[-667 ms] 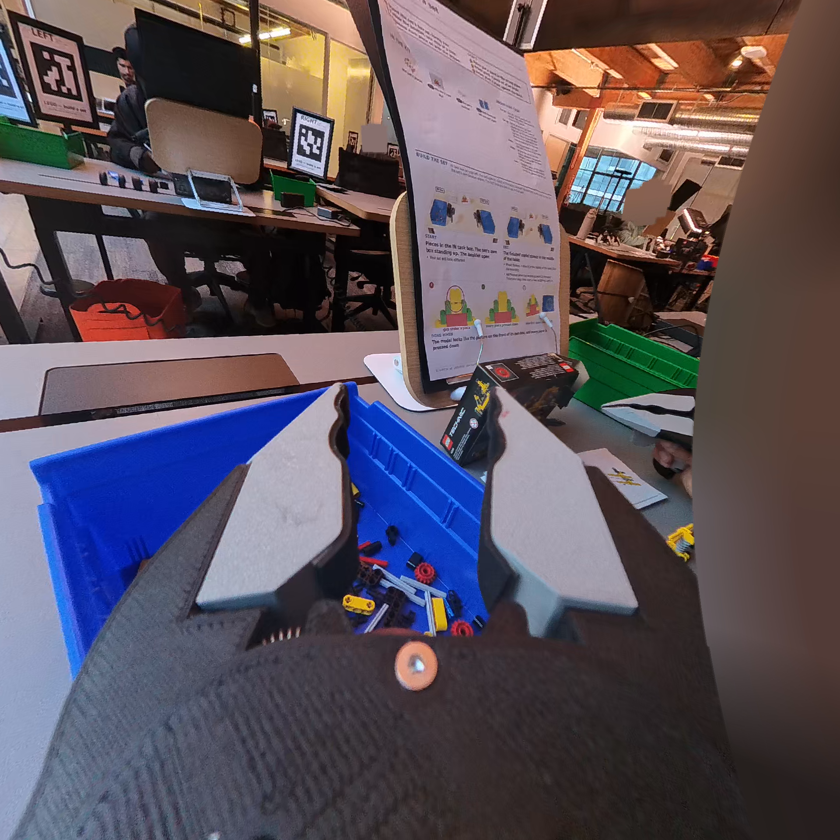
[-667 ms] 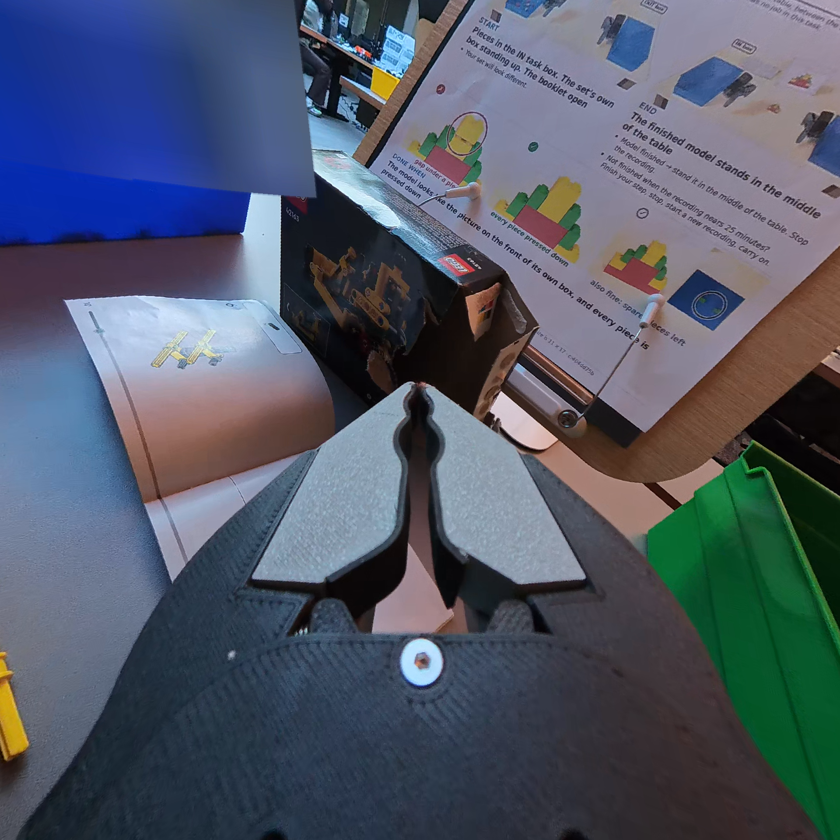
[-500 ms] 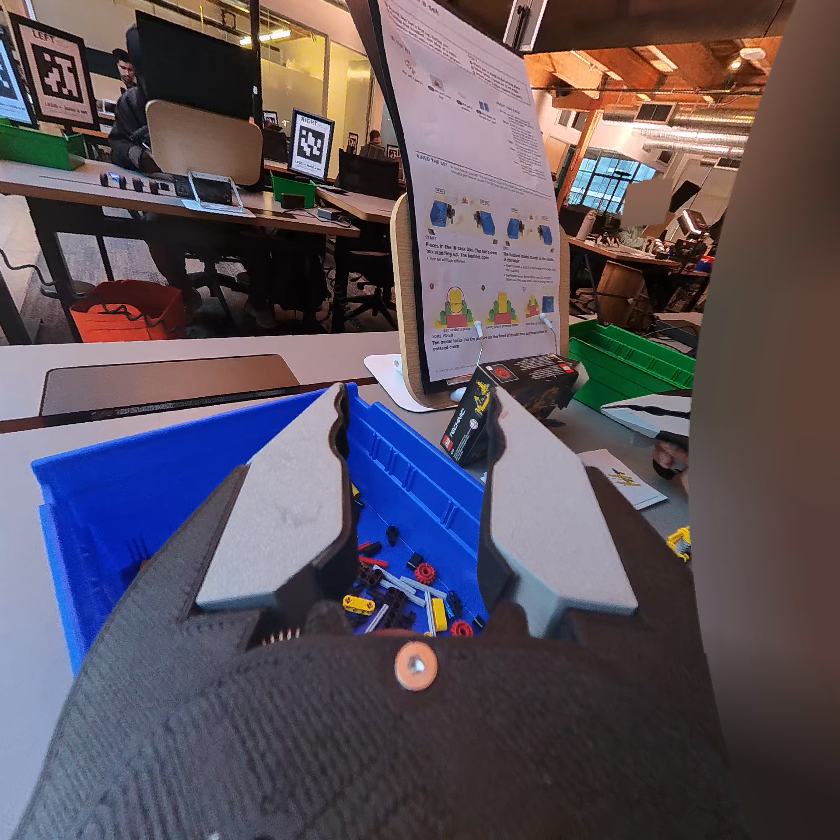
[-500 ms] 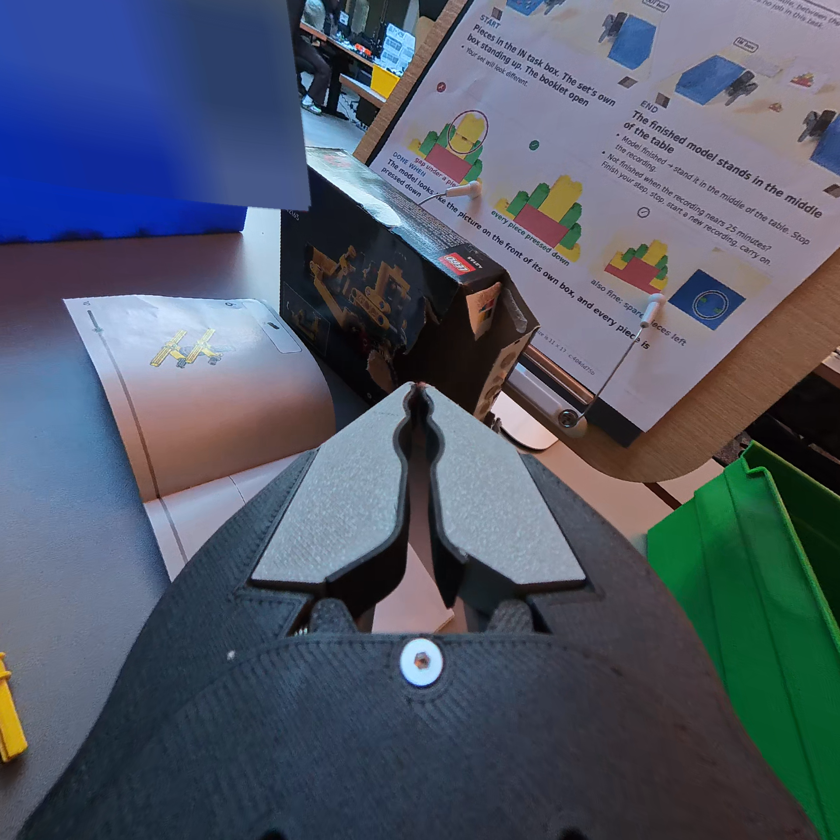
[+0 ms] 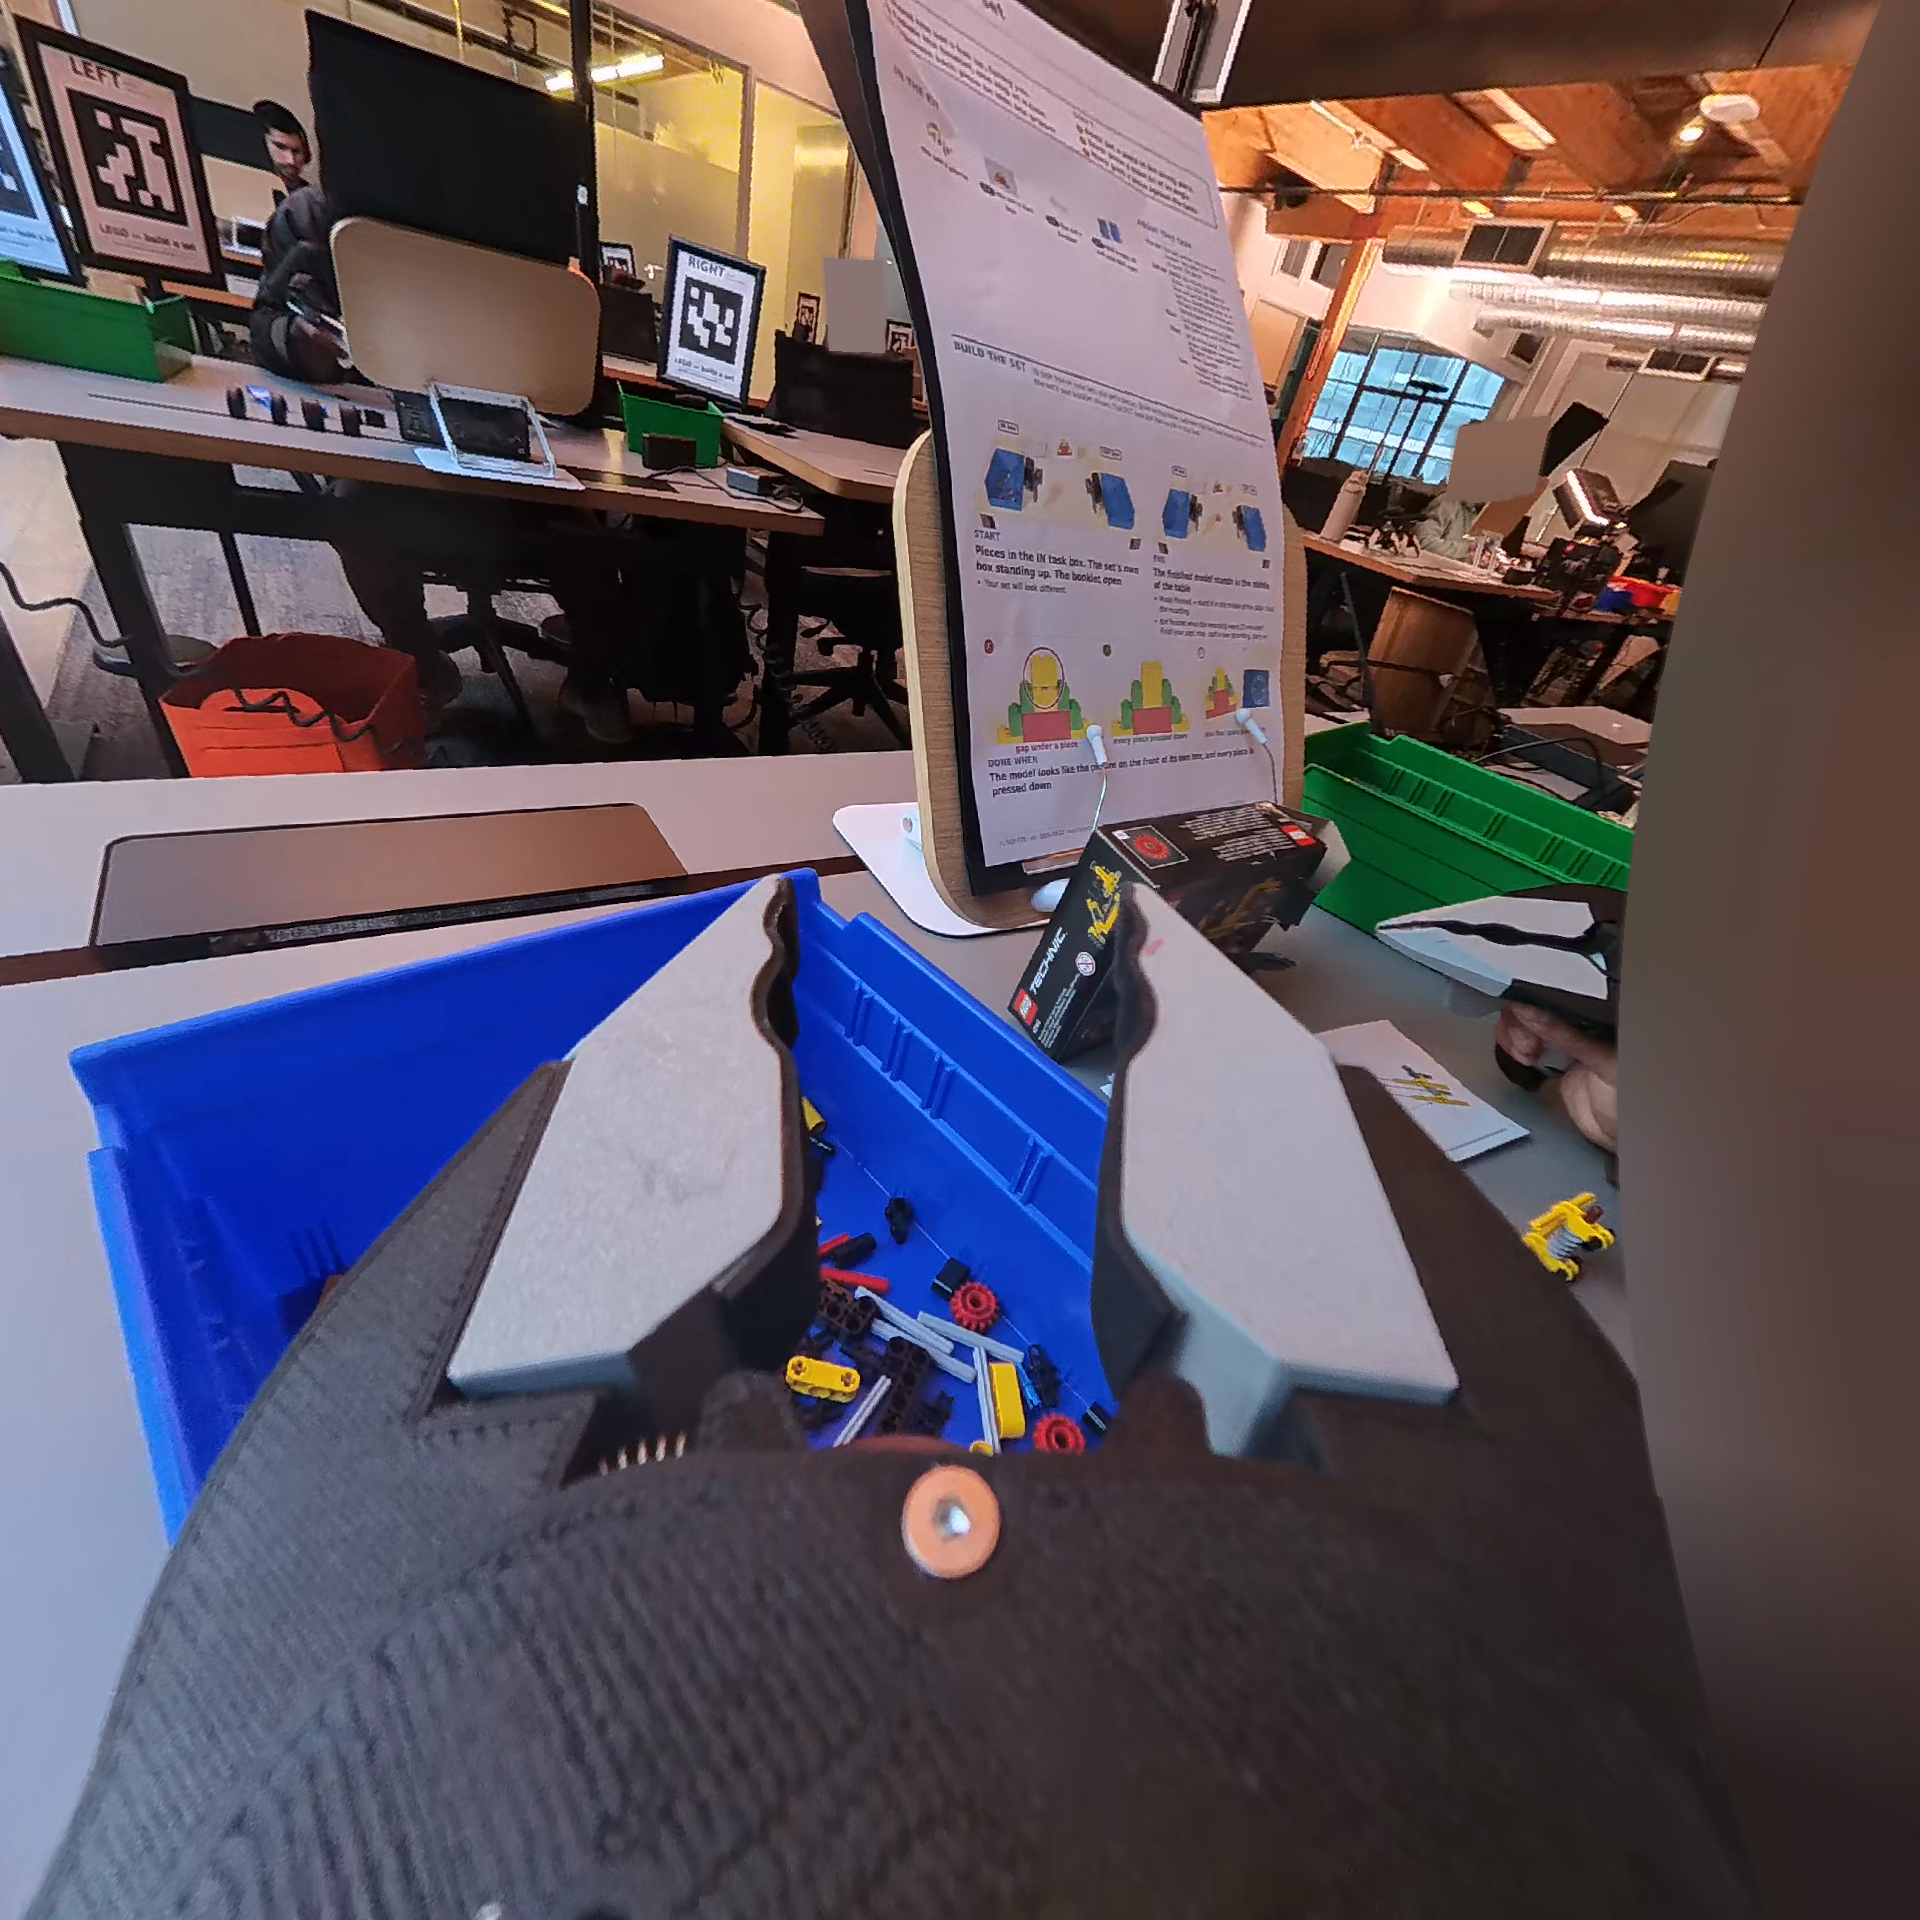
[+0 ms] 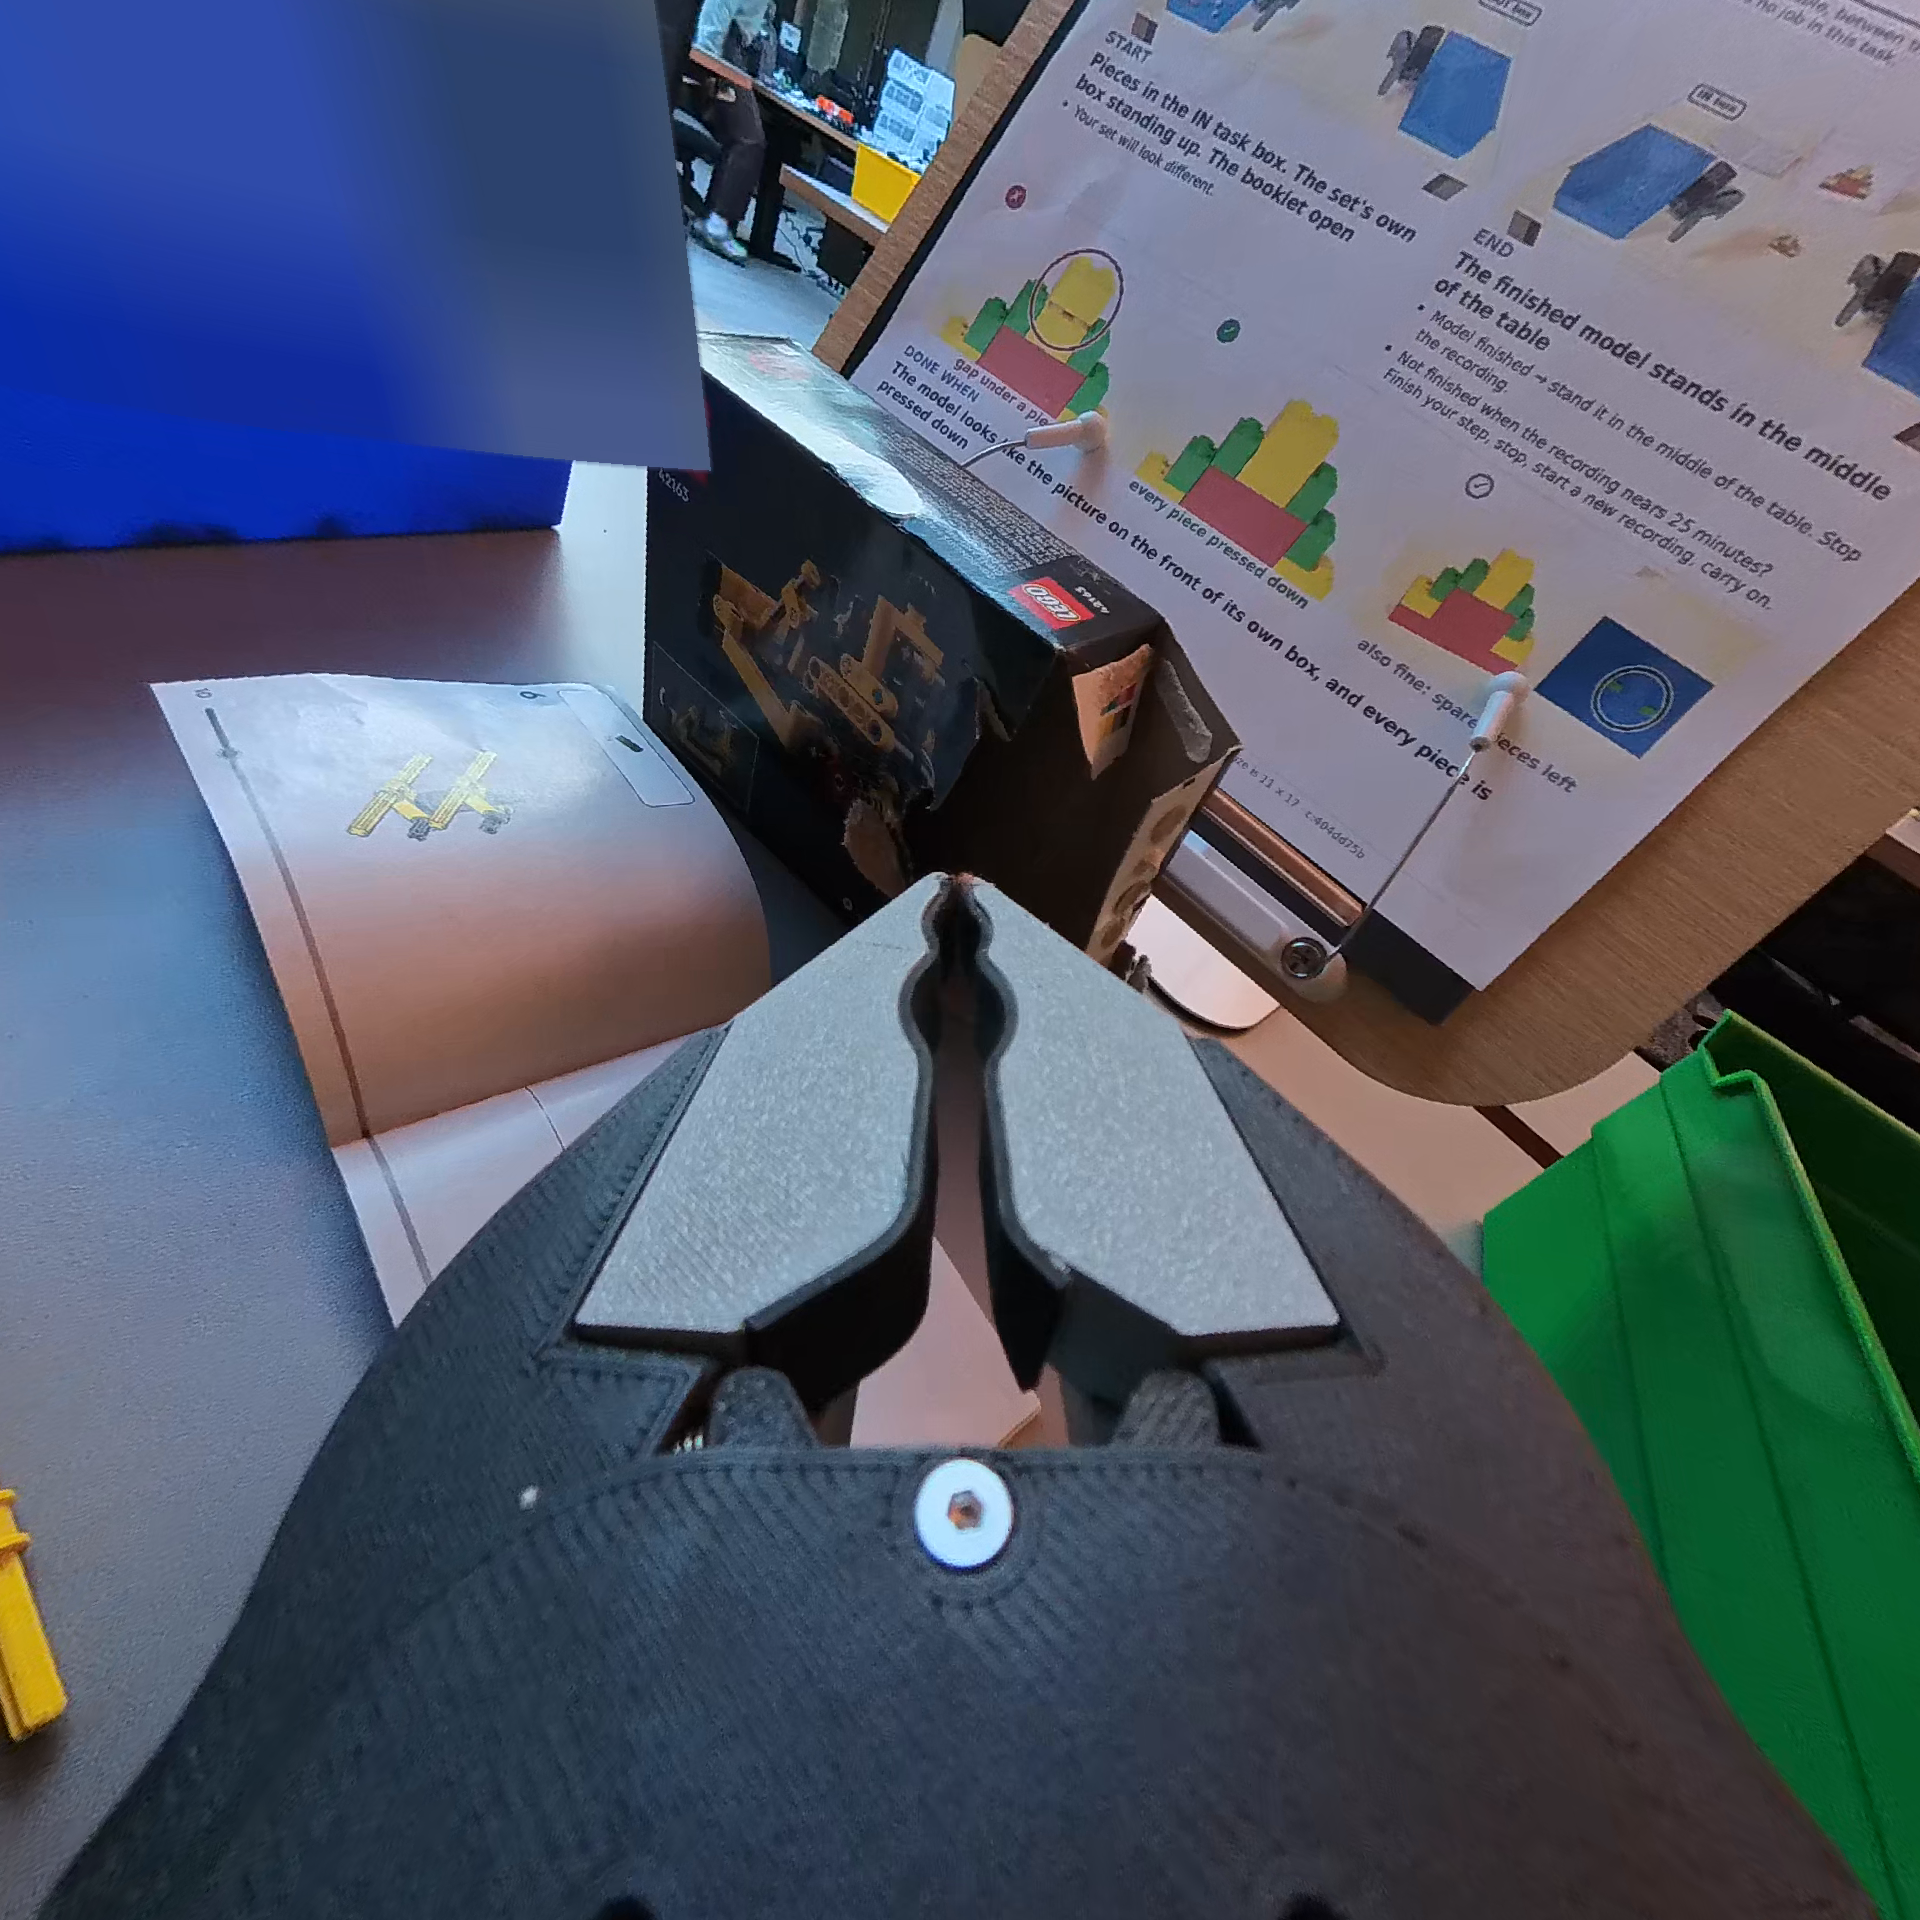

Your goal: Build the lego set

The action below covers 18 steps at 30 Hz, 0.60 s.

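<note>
My left gripper (image 5: pixel 954 914) is open and empty, held above a blue bin (image 5: pixel 312 1091). Loose Lego pieces (image 5: pixel 914 1351) in red, yellow, black and grey lie on the bin floor between its fingers. My right gripper (image 6: pixel 956 885) is shut with nothing visible in it, low over the open instruction booklet (image 6: pixel 468 883) and pointing at the black set box (image 6: pixel 883 665). It also shows at the right of the left wrist view (image 5: pixel 1496 945), held by a hand. A small yellow assembly (image 5: pixel 1569 1231) lies on the table; its end shows in the right wrist view (image 6: pixel 21 1631).
A printed sheet on a wooden stand (image 5: pixel 1091 468) rises behind the set box (image 5: pixel 1195 894). A green bin (image 6: pixel 1714 1351) stands at the right. The blue bin's wall (image 6: pixel 260 468) is at the far left. A blurred dark shape covers the right edge of the left wrist view. Spacing between my two grippers at the tips: around 35 cm.
</note>
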### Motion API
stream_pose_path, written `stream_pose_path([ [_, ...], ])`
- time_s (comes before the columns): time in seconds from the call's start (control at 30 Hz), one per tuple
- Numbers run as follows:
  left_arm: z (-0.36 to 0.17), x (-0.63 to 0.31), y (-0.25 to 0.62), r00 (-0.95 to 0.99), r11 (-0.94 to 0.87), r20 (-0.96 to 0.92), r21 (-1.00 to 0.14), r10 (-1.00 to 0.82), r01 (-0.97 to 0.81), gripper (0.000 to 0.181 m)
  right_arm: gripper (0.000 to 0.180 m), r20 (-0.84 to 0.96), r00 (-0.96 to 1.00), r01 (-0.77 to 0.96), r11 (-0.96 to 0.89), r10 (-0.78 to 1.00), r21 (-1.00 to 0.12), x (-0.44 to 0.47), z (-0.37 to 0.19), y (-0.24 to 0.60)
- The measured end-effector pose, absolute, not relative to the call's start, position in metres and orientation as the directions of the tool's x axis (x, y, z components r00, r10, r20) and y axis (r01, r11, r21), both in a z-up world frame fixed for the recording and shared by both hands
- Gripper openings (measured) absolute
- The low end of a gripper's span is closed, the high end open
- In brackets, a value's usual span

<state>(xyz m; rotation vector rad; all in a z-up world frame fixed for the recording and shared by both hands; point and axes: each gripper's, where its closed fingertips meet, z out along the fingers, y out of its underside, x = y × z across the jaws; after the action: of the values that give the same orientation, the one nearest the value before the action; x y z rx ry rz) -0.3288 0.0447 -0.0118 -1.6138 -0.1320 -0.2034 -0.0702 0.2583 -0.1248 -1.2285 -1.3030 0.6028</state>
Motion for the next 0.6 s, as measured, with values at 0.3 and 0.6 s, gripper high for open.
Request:
stream_pose_path([
  [0.3,-0.0123,-0.3282,0.0449,0.976,-0.057,0.212,-0.976,-0.041,0.209,0.059,0.0,0.384,0.238,0.29,0.312,0.892,-0.905,-0.0707,-0.1258,0.258],
  [0.6,-0.0117,-0.3286,0.0445,0.977,-0.055,0.211,-0.976,-0.04,0.209,0.059,0.0,0.384,0.237,0.294,0.311,0.892,-0.904,-0.0709,-0.1267,0.2583],
])
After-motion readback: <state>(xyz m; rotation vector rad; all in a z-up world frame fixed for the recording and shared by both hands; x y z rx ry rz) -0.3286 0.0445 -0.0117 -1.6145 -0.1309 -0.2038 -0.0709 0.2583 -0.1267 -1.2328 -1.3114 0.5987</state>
